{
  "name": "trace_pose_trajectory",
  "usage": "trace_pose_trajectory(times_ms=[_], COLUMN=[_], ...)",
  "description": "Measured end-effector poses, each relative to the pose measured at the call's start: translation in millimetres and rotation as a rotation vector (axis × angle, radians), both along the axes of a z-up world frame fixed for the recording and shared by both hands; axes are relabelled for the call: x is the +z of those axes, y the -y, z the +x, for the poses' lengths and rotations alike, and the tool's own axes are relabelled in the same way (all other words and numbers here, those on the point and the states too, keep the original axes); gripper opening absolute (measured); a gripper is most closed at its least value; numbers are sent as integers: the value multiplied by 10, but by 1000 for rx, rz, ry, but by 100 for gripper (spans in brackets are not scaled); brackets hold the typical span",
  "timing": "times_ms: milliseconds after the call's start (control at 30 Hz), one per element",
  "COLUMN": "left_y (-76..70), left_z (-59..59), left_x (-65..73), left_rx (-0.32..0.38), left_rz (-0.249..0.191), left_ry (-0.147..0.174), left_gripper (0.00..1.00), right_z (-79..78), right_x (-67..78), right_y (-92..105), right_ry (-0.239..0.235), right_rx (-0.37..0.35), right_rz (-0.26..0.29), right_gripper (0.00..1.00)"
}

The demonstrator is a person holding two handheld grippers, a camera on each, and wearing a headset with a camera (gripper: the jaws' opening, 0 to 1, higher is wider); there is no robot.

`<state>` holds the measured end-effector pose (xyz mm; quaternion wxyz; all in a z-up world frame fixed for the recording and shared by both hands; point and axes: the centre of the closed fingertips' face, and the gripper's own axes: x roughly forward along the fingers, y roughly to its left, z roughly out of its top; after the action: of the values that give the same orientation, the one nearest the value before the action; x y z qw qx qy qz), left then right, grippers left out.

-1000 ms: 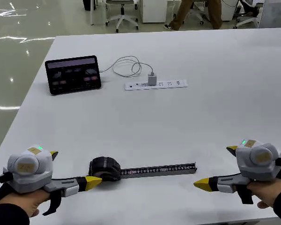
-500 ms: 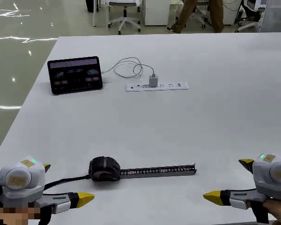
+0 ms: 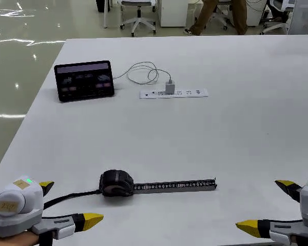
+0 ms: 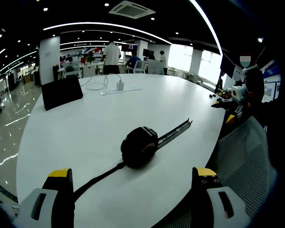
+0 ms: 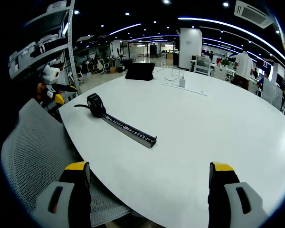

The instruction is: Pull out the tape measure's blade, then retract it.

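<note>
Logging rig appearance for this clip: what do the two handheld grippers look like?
The left gripper and right gripper match: rounded pale grey bodies, grey jaws with yellow tips, and a green light on top of each. The left one carries a yellowish label.

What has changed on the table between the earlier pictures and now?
Both grippers drew back: the left gripper away from the tape measure, which its tip had nearly touched, and the right gripper away from the tip of the blade. Both are open and hold nothing. The tape measure stayed put, blade out as before.
</note>
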<state>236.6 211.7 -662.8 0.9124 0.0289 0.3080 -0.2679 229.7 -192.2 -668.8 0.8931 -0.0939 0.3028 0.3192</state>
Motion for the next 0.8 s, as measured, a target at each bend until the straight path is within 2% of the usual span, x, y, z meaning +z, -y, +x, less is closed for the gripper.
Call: trace_pose_trajectory(times_ms=[167,300,433,700,733,800], left_y=[-3,-7,-21,-44,-41,-52], left_z=[-3,25,43,48,49,57], left_x=[-9,19,28,18,18,13], left_rx=[1,3,7,13,12,14], left_rz=[7,5,1,-6,-7,1], left_ry=[-5,3,6,1,1,3], left_gripper=[100,100,100,100,100,100], right_z=[23,21,14,-18,-6,5], right_x=[-14,6,6,-46,-36,-9], right_y=[36,3,5,18,41,32], right_ry=[14,18,25,11,22,27], right_rx=[-14,-10,-12,-10,-17,-22], right_rz=[-20,4,-3,-26,-44,-24], right_gripper=[100,100,100,100,100,100])
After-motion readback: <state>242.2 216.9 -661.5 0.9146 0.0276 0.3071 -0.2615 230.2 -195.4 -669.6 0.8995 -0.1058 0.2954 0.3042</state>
